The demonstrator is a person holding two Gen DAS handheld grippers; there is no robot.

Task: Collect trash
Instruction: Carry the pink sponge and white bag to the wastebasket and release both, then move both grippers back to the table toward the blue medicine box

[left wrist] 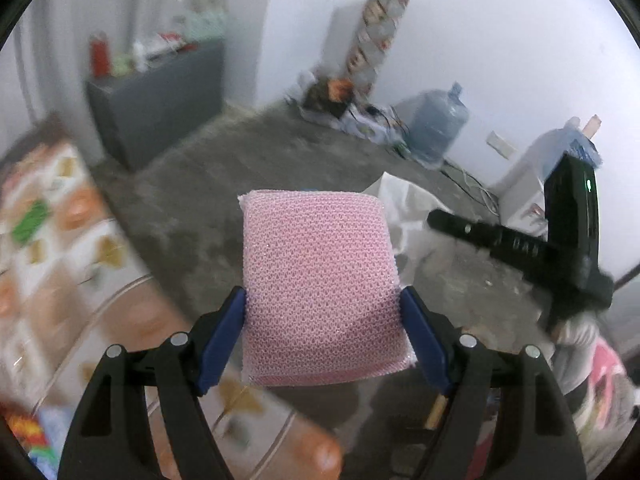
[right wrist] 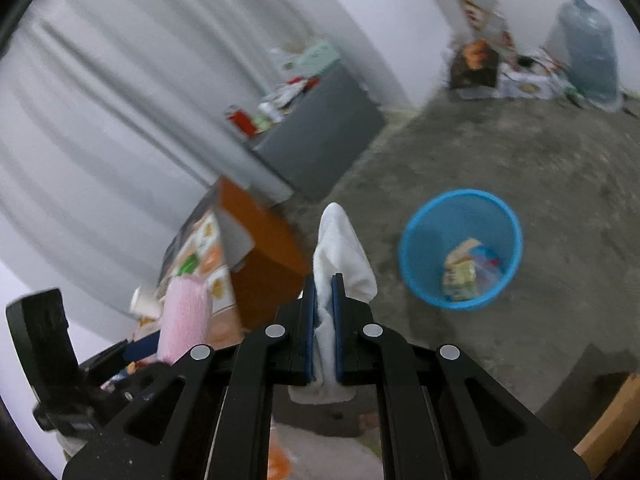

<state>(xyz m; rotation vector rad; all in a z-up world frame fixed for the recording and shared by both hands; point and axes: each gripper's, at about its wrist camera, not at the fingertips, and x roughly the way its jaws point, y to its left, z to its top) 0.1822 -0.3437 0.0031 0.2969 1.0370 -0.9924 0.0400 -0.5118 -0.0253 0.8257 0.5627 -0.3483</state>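
My left gripper (left wrist: 322,304) is shut on a pink mesh sponge (left wrist: 320,280) and holds it in the air above the floor. The sponge also shows in the right wrist view (right wrist: 184,316), at lower left. My right gripper (right wrist: 324,284) is shut on a white crumpled cloth (right wrist: 340,256) that sticks up between its blue pads. The right gripper also shows in the left wrist view (left wrist: 440,218), at right, with the white cloth (left wrist: 404,208) beyond it. A blue mesh bin (right wrist: 416,256) stands on the floor ahead and right of the right gripper, with wrappers (right wrist: 460,272) inside.
A table with a patterned cloth (left wrist: 60,256) is at left, with an orange side (right wrist: 260,248). A grey cabinet (right wrist: 316,140) with clutter stands by the curtain. A water jug (left wrist: 438,124) and boxes stand along the far wall. The concrete floor (right wrist: 520,168) spreads around the bin.
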